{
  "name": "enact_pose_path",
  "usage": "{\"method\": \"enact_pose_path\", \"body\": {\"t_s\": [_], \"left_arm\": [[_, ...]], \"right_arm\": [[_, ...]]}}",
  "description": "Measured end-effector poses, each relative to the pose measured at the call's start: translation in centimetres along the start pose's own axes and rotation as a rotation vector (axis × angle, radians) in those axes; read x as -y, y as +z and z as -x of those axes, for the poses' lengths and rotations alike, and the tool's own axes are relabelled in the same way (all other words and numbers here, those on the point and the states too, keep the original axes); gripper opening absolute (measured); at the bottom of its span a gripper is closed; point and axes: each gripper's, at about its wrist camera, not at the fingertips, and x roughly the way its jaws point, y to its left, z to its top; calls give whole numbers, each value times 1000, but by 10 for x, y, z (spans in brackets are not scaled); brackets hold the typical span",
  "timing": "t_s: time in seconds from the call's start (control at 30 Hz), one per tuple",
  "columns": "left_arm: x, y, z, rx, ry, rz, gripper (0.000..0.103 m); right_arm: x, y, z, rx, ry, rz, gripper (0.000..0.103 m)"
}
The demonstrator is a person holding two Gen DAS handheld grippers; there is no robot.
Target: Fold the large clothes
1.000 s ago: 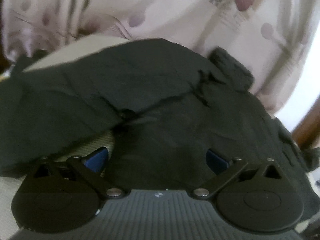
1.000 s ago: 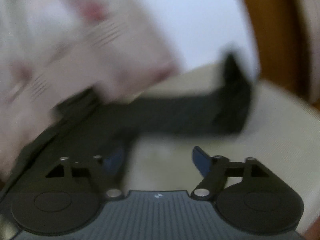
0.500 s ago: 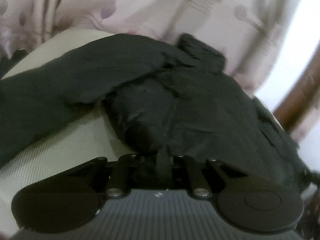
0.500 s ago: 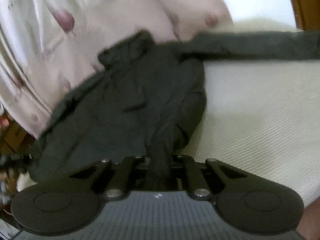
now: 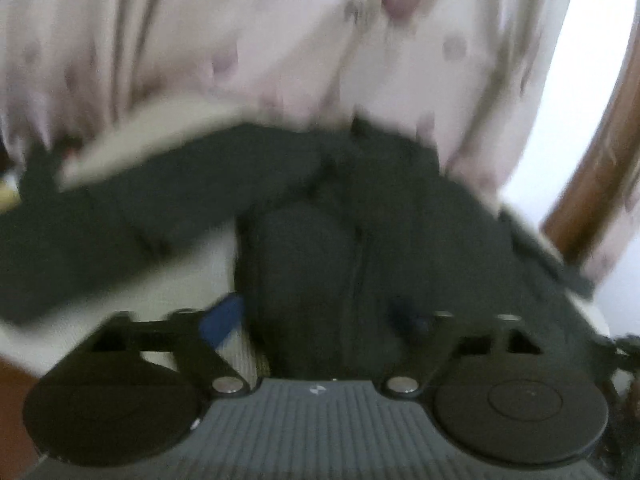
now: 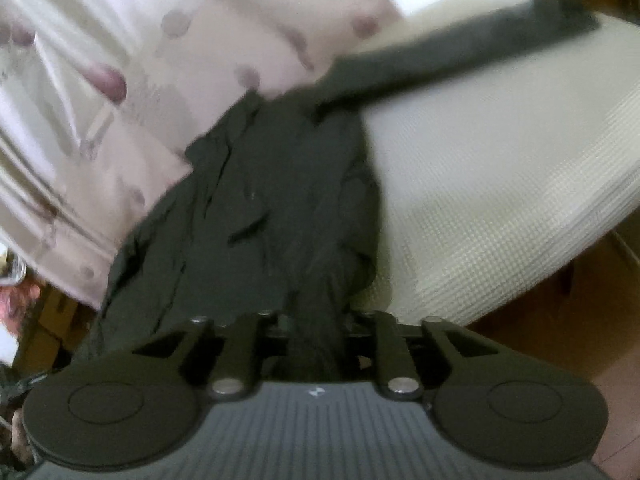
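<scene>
Pale spotted curtain [image 5: 280, 40] hangs right across the back. Cream textured mattress [image 6: 500, 184] spreads underneath. Brown wooden frame [image 5: 592, 184] stands at the right.

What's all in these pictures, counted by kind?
Black two-finger grippers: 2, left gripper open, right gripper shut on the jacket
Dark grey padded jacket: 1
Cream woven mattress: 1
Pale pink spotted curtain: 1
Total: 5

I see a cream, waffle-textured bed [image 6: 500, 184] filling the right half of the right wrist frame. A dark garment [image 6: 272, 208] lies directly on it, left of centre, one sleeve [image 6: 452, 64] stretched flat toward the upper right corner.
</scene>
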Motion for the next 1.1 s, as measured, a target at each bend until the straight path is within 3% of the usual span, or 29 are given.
{"method": "enact_pose_path", "body": {"t_s": [0.03,0.1,0.17,0.27,0.4,0.6,0.83,0.9,1.03,1.1], "left_arm": [[5,7,5,51,26,-12,103],[15,16,7,120,41,-33,102],[29,25,-6,151,35,-49,103],[49,33,-39,178,40,-28,103],[61,38,-91,205,-9,55,103],[73,34,-151,260,51,31,102],[45,17,-176,231,69,176,102],[38,16,-178,232,52,213,102],[37,15,-181,224,49,218,103],[37,15,-182,216,46,218,103]], "right_arm": [[2,5,9,38,1,-9,36],[8,18,23,110,-4,-38,63],[14,35,33,191,-9,-70,75],[30,61,38,265,-3,-129,75],[68,94,24,309,-3,-273,74],[126,134,-23,322,-62,-461,74],[170,164,-58,393,-147,-559,72],[173,171,-63,421,-144,-563,77],[173,187,-81,443,-190,-547,77],[169,192,-91,451,-253,-523,71]]}}
